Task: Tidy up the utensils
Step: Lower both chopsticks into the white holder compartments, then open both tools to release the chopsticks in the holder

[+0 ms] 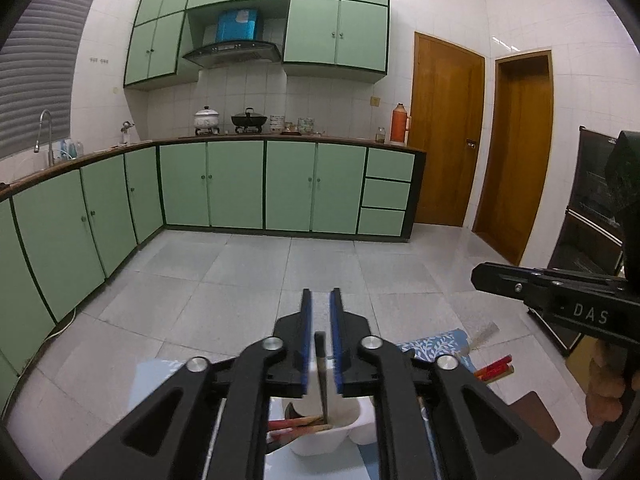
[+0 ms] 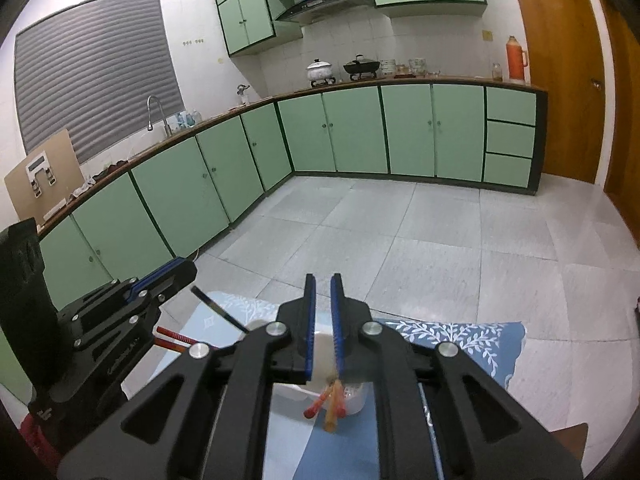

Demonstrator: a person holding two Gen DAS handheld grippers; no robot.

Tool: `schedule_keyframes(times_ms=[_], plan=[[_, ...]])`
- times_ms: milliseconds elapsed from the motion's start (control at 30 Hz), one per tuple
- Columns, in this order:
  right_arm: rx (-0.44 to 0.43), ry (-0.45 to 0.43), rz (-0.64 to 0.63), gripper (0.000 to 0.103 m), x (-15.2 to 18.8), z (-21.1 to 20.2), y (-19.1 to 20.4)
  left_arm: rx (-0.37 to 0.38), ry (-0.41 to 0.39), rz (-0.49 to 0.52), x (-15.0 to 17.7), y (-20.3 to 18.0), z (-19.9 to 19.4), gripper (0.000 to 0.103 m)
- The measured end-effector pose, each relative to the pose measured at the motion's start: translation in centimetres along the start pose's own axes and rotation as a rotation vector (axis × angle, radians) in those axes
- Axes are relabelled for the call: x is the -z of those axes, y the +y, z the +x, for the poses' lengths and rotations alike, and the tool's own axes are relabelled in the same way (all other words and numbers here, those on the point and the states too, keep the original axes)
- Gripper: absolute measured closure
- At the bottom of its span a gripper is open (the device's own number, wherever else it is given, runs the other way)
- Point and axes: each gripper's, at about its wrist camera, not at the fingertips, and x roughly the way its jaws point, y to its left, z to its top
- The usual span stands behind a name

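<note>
My left gripper (image 1: 321, 320) points down over a white utensil holder (image 1: 340, 436). A dark utensil handle (image 1: 321, 364) stands between its blue pads, with a gap on each side, and reaches down into the holder beside red and orange chopsticks (image 1: 296, 424). My right gripper (image 2: 322, 312) hangs over the same holder (image 2: 354, 400), jaws slightly apart. A few red and orange chopsticks (image 2: 330, 402) tilt below its pads, untouched by them. The left gripper (image 2: 182, 272) and dark handle (image 2: 218, 308) also show in the right wrist view.
The holder stands on a blue leaf-patterned cloth (image 2: 460, 334) on a table. The right gripper (image 1: 480, 276) and the hand (image 1: 608, 396) on it show at the right edge. Green cabinets (image 1: 236, 184), tiled floor (image 1: 248, 272) and wooden doors (image 1: 444, 132) lie beyond.
</note>
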Motion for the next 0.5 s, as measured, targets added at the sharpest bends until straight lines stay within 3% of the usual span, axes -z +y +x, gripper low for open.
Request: schedule_keyframes(times_ms=[67,200,333,500], plan=[[0.005,-0.013,0.011,0.085,0.0,-0.7,-0.2,0.001,-0.014,0.000,-0.1,0.0,-0.9,0.080],[0.019,-0.065,0.038,0.065,0.7,-3.4,-0.7,-0.008,-0.047,0.007,-0.3,-0.1,-3.3,0.060],[0.051,-0.102,0.057,0.051,2.5,-6.5,-1.1,-0.004,-0.060,-0.007,0.4,-0.3,-6.1,0.047],[0.064,-0.117,0.067,0.021,6.0,-9.5,-0.7,-0.008,-0.053,-0.043,2.0,-0.5,-9.5,0.029]])
